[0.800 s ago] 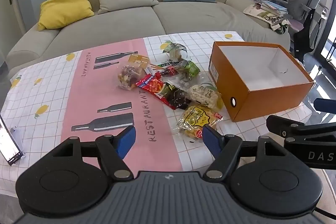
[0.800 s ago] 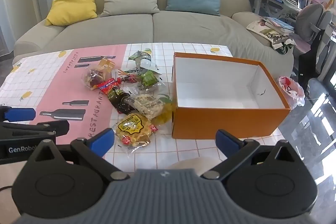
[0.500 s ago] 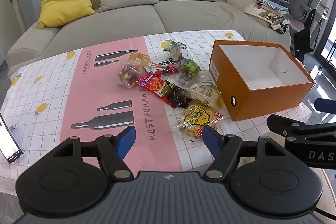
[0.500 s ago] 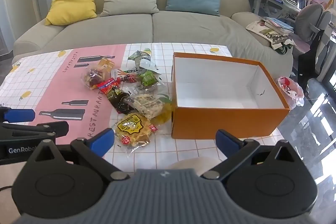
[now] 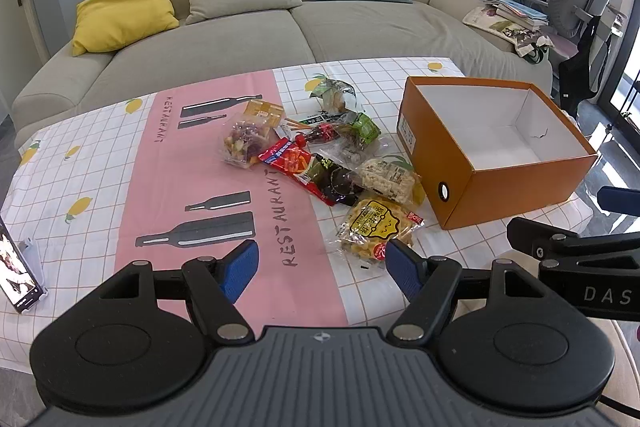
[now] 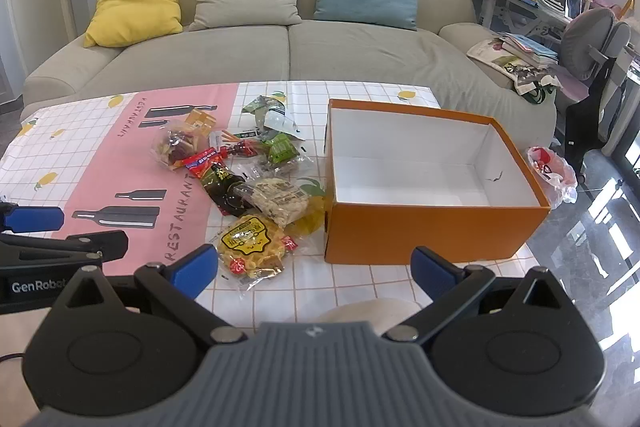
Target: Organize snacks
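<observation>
Several snack packets lie in a loose pile on the tablecloth: a yellow packet (image 5: 374, 225) nearest me, a pale cracker packet (image 5: 386, 179), a red-and-dark packet (image 5: 308, 173), a green one (image 5: 362, 129) and a clear bag of mixed nuts (image 5: 242, 143). An empty orange box (image 5: 520, 179) stands to their right, open at the top. My left gripper (image 5: 322, 269) is open and empty, just short of the yellow packet. My right gripper (image 6: 316, 267) is open and empty at the table's near edge, between the yellow packet (image 6: 254, 245) and the box (image 6: 432, 231).
A phone on a stand (image 5: 18, 275) sits at the table's left edge. A beige sofa (image 5: 280, 27) with cushions is behind the table. A cluttered desk and a grey chair (image 6: 592, 43) stand at the right. A plastic bag (image 6: 554, 173) lies beyond the box.
The left gripper has risen or tilted slightly, so the table sits a little lower in its view. The right gripper has barely moved. Both stay open.
</observation>
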Motion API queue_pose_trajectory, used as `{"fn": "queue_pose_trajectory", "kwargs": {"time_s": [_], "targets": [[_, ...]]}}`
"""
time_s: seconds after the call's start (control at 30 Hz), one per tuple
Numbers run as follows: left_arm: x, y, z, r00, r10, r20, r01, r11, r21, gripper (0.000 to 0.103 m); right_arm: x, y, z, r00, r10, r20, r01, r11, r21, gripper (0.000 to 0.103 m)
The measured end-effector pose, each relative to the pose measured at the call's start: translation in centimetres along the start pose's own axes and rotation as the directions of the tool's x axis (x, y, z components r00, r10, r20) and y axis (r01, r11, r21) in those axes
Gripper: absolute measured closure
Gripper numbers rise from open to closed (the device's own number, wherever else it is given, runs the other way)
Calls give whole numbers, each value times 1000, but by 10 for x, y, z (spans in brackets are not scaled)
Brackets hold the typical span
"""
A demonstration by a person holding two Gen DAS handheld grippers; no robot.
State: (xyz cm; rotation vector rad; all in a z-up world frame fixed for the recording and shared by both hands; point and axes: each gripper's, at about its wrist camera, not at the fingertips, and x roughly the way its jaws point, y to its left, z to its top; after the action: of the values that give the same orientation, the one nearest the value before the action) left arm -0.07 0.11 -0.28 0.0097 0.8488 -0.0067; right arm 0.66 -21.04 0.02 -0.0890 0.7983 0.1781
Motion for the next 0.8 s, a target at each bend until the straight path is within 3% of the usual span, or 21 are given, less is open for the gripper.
{"fn": "queue_pose_trajectory", "kwargs": {"time_s": [0.8], "targets": [[-1,0,0,1000,2,-2,-2,1000,-3,18,1,1,1,1000,-7,-5,7,1000,-6,3]]}}
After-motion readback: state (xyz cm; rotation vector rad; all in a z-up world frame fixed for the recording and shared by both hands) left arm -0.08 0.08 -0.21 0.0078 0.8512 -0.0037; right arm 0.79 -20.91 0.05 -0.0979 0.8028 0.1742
